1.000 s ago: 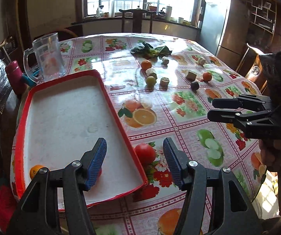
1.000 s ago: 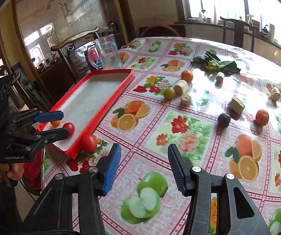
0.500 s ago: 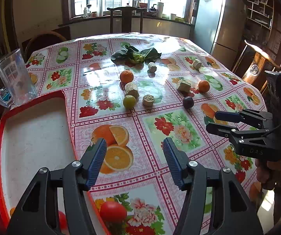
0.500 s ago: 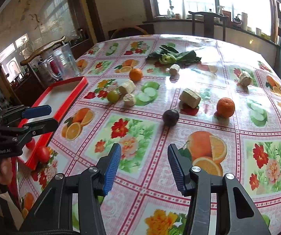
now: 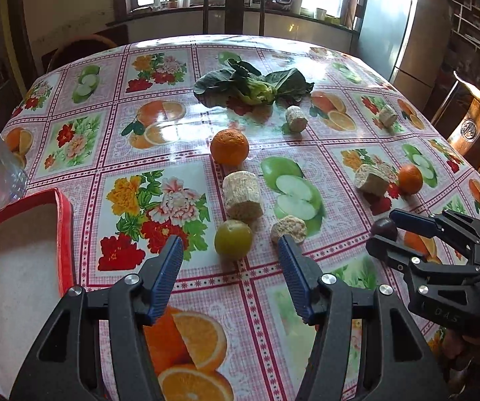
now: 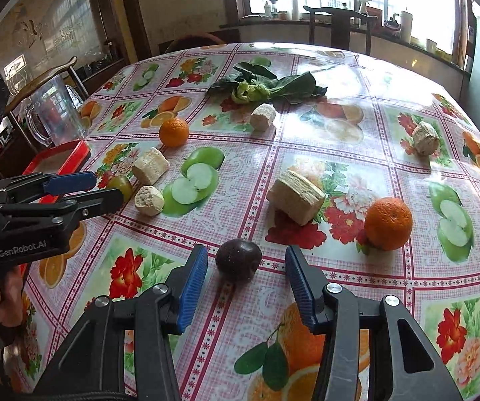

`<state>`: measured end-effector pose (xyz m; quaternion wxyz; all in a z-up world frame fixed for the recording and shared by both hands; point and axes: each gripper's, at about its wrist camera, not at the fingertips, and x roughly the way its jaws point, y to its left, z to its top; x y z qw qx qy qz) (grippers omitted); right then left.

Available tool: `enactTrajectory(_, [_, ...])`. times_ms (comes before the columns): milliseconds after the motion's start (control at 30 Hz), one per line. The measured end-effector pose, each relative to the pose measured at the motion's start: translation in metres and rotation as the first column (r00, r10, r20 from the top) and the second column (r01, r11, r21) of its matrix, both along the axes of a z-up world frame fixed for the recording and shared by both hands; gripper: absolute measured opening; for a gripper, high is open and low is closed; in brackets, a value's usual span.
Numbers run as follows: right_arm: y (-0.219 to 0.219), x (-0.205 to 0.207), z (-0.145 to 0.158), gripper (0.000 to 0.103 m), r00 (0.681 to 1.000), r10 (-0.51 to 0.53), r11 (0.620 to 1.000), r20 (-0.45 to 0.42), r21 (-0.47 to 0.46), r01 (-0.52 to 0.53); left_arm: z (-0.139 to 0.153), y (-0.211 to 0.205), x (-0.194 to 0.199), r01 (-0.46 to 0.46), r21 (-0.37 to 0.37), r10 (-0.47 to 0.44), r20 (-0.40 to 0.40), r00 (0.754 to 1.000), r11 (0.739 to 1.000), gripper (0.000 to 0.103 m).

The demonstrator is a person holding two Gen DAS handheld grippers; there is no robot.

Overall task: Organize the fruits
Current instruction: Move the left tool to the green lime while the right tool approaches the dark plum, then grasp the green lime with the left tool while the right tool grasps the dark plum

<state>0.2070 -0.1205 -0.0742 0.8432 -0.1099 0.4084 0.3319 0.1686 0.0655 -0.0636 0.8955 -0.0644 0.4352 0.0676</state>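
Observation:
My left gripper (image 5: 230, 254) is open, with a green round fruit (image 5: 233, 239) on the table just ahead between its fingertips. My right gripper (image 6: 245, 269) is open, with a dark purple fruit (image 6: 238, 259) between its fingertips. An orange (image 5: 229, 147) lies further back in the left view, and another orange (image 6: 388, 223) lies right of the right gripper. The red tray (image 5: 63, 234) with a white floor is at the left. Each gripper shows in the other's view: the right one (image 5: 383, 237) and the left one (image 6: 106, 188).
Several beige corn-cob pieces (image 5: 242, 196) (image 6: 295, 196) lie among the fruit. Green leafy vegetables (image 5: 253, 83) lie at the back. A clear glass jug (image 6: 54, 115) stands beyond the tray. Chairs surround the round table (image 5: 273, 300) with its fruit-print cloth.
Both grippers have moved forward over the table, away from the tray and the tomatoes. The left now frames the green fruit, the right the purple fruit. Both stay open.

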Motion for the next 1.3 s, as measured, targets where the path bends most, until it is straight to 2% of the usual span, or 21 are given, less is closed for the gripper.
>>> enactTrajectory(67, [0.0,0.001,0.0,0.033,1.0,0.007,1.0,-0.007,0.017,-0.006,-0.004,0.001,0.009,0.006,-0.012,-0.007,-0.017,1.0,1.0,0.043])
enactTrajectory(100, [0.0,0.002,0.0,0.026,1.0,0.014,0.999,-0.021,0.031,-0.013,-0.006,0.0,0.012,0.016,-0.014,-0.016,-0.022,1.0,1.0,0.039])
enactTrajectory(133, [0.0,0.0,0.001,0.026,1.0,0.01,1.0,-0.018,0.029,-0.01,-0.007,-0.002,0.014,0.025,-0.011,-0.026,-0.031,0.999,1.0,0.029])
enactTrajectory(167, [0.0,-0.002,0.002,0.026,1.0,0.009,1.0,-0.01,0.024,-0.009,-0.009,-0.004,0.015,0.031,-0.005,-0.031,-0.04,0.999,1.0,0.023])
enactTrajectory(233, [-0.002,-0.006,0.003,0.025,1.0,0.013,0.999,-0.019,0.035,-0.012,-0.01,-0.006,0.014,0.039,0.007,-0.039,-0.042,0.998,0.999,0.023])
enactTrajectory(367, [-0.01,-0.019,0.009,0.025,0.999,0.018,0.997,-0.032,0.07,-0.016,-0.006,-0.007,0.003,0.054,-0.015,-0.054,-0.03,0.998,0.998,0.022])
enactTrajectory(700, [-0.014,-0.052,0.036,0.025,0.999,0.049,0.992,-0.012,0.115,-0.048,0.024,-0.004,-0.049,0.036,-0.038,-0.034,0.054,0.998,0.999,0.022])
enactTrajectory(1300, [0.055,-0.126,0.057,0.025,0.975,0.22,0.967,0.028,0.123,-0.222,0.04,0.032,-0.149,-0.07,-0.056,0.076,0.112,0.991,0.996,0.022])
